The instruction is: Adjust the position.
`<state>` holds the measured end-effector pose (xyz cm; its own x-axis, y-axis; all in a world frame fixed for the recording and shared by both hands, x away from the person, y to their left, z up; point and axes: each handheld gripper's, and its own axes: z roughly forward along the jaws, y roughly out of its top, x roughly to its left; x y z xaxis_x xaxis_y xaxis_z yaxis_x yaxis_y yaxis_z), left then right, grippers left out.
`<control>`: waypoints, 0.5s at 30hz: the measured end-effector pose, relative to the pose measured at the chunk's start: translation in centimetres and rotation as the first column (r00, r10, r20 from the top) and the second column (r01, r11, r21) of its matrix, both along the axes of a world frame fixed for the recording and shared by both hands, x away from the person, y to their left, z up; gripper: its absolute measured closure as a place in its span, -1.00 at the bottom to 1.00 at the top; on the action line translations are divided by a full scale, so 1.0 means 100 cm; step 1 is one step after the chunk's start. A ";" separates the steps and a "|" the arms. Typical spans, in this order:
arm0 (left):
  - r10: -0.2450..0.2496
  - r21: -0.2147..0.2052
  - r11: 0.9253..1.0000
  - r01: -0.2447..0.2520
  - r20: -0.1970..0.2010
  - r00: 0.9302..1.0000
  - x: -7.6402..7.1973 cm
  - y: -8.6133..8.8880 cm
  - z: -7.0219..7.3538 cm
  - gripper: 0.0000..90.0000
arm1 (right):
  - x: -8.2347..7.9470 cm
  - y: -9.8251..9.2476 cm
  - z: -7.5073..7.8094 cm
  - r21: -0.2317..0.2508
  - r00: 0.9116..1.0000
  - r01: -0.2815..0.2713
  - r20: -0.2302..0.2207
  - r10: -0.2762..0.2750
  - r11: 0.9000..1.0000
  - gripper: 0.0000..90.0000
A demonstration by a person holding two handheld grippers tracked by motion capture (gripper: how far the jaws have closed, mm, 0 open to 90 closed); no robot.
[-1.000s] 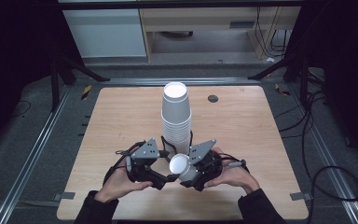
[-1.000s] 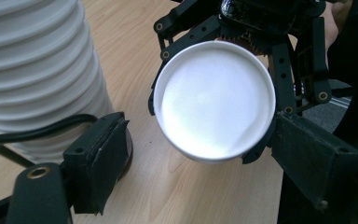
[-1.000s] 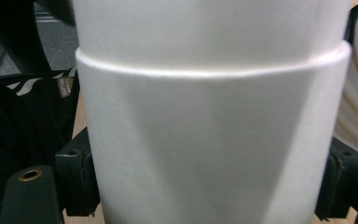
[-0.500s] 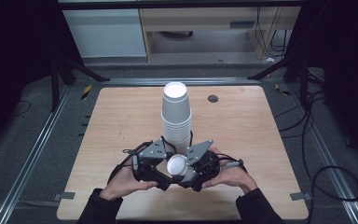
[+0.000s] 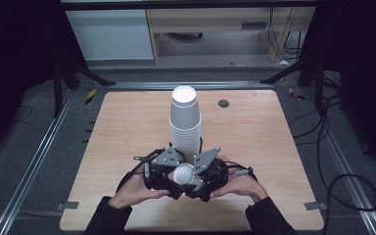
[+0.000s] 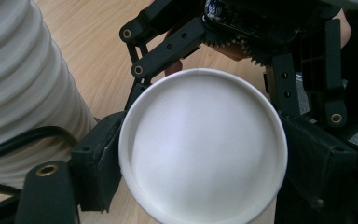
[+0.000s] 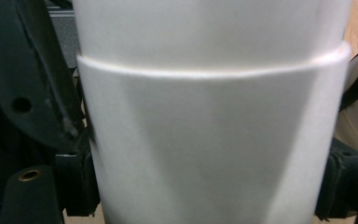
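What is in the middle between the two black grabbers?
A white paper cup lies on its side between the left gripper and the right gripper, seen in the high view. The right gripper clamps it.

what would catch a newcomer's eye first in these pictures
A tall stack of white paper cups stands at the middle of the light wooden table. Just in front of it, near the table's near edge, the right gripper is shut on a single white paper cup, and the left gripper meets it from the other side.
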<state>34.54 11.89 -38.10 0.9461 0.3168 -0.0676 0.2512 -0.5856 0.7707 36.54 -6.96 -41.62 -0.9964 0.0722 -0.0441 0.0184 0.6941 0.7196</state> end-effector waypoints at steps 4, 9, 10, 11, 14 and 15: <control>-0.001 0.002 1.000 0.001 -0.002 1.000 0.000 0.000 -0.001 -0.55 | 0.000 0.000 0.000 -0.002 1.000 0.000 0.003 0.000 1.000 -0.63; -0.001 0.011 1.000 0.001 -0.005 1.000 0.000 -0.001 -0.003 -0.56 | -0.001 0.001 0.001 0.001 1.000 -0.001 -0.003 0.001 1.000 -0.63; 0.001 0.006 1.000 -0.001 -0.007 1.000 -0.001 -0.002 -0.003 -0.56 | -0.001 0.001 0.001 0.001 1.000 -0.001 -0.003 0.001 1.000 -0.63; 0.002 0.003 1.000 -0.002 -0.008 1.000 -0.001 -0.002 -0.004 -0.56 | -0.001 0.001 0.001 0.001 1.000 0.000 -0.005 0.000 1.000 -0.63; -0.004 0.012 1.000 0.004 -0.008 1.000 -0.001 -0.002 -0.004 -0.56 | -0.001 0.001 0.001 -0.001 1.000 -0.003 -0.005 0.003 1.000 -0.63; -0.002 0.013 1.000 0.002 -0.011 1.000 -0.001 -0.002 -0.004 -0.55 | -0.002 0.001 0.001 -0.006 1.000 -0.005 -0.005 0.005 1.000 -0.63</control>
<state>34.48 11.73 -38.49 0.9459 0.3157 -0.0743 0.2586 -0.5961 0.7601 36.38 -6.82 -41.52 -0.9970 0.0665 -0.0396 0.0182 0.6989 0.7150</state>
